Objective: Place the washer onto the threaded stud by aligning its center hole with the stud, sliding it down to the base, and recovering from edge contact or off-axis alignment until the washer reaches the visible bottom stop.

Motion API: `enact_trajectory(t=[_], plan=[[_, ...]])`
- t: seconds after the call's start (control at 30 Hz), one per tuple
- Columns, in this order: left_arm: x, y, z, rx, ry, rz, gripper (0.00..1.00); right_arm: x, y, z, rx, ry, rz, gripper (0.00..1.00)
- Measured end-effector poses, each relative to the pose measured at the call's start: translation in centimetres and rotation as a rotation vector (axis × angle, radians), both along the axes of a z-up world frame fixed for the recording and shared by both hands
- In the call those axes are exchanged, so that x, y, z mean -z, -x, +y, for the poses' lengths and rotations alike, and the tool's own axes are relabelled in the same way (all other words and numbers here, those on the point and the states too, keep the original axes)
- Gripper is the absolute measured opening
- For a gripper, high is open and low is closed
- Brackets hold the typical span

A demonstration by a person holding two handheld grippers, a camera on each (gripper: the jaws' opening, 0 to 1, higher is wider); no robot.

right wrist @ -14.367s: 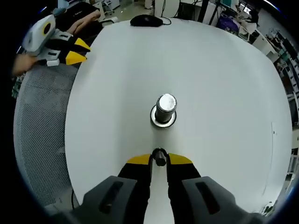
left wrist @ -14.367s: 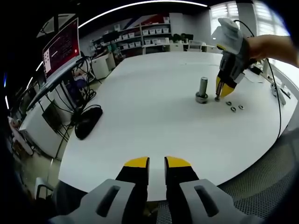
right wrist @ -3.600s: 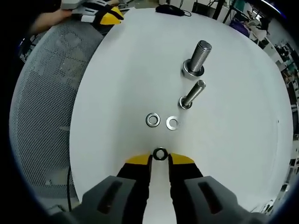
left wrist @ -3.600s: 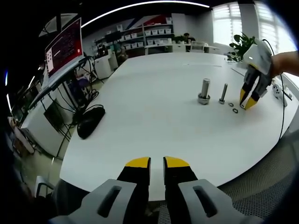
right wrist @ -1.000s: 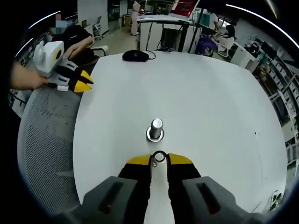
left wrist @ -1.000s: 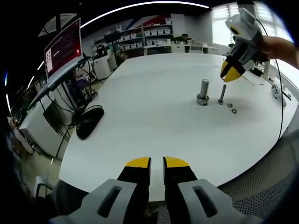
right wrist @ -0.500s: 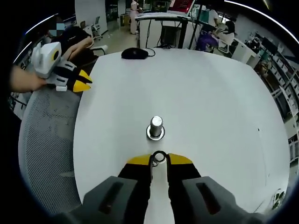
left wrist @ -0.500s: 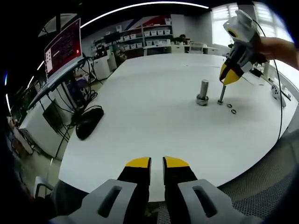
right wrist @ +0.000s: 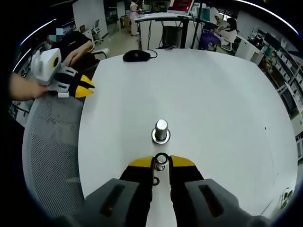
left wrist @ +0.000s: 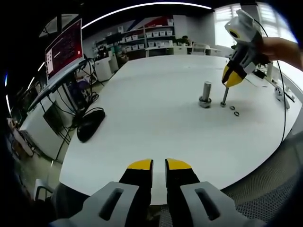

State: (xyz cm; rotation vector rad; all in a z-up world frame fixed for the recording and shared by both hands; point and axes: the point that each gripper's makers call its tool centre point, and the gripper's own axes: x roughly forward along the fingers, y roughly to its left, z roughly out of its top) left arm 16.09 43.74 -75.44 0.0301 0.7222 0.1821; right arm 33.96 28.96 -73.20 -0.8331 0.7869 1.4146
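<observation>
- In the left gripper view, a red-lit monitor [left wrist: 63, 48] stands at the far left on a side desk, with cables hanging below it.
- A black computer mouse [left wrist: 89, 125] lies near the left edge of the white surface [left wrist: 156, 113], well apart from the hardware.
- The left gripper [left wrist: 158, 165] hangs over the near edge of the surface, its yellow-tipped jaws nearly pressed together with only a thin slit between them and nothing in it.
- Further right stands a thick threaded stud [left wrist: 206, 93] on a wide collar, upright.
- Just beside it on the right stands a thinner stud [left wrist: 224, 97], also upright.
- The right gripper [left wrist: 232, 80] hovers directly above the top of the thinner stud, held by a hand [left wrist: 281, 48].
- Two loose washers [left wrist: 234, 110] lie on the surface just right of the thinner stud.
- In the right gripper view, the right gripper's jaws pinch a washer [right wrist: 161, 158] at their tips, its hole over the thin stud's top; the thick stud stands just beyond.
- A mesh chair [right wrist: 49, 156] sits at the left of the surface.
</observation>
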Motion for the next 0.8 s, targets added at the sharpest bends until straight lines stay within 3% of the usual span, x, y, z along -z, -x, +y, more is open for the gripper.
enact_trajectory(t=[0.8], plan=[[0.1,0.0,0.0,-0.001,-0.002,0.004,0.07,0.7,0.2,-1.0,0.000,0.035,0.020,0.14]])
